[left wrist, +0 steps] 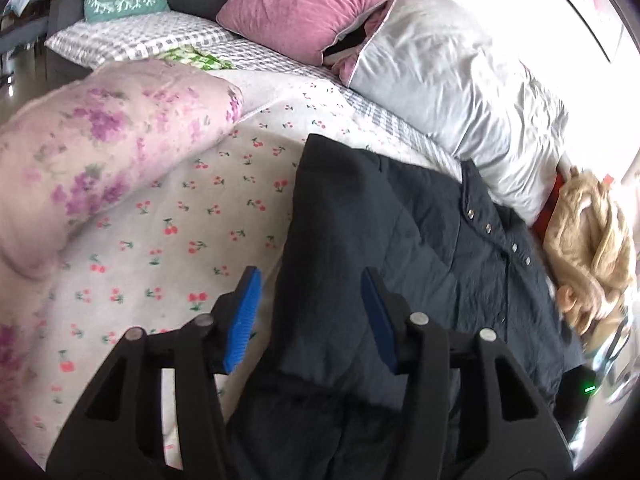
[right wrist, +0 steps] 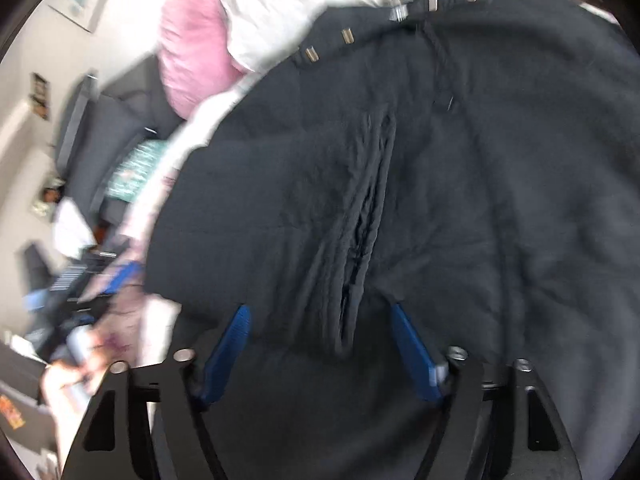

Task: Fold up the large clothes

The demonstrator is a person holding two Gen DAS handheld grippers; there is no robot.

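Folding so far: dark coat [left wrist: 420, 240] lies on the bed [left wrist: 192, 216], beside the grey pillow [left wrist: 460, 92], one side seemingly turned inward.
Left gripper [left wrist: 312, 316]: half-open over the coat's edge, gripping nothing.
Right gripper [right wrist: 320, 344]: half-open astride a central ridge, pads clear.
Remaining: further folds, likely.

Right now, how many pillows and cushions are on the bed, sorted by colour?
Pink: 1, the pink cushion
White: 1, the white pillow
Teal: 1, the teal patterned cushion
Grey checked: 1, the checked pillow
Total: 4
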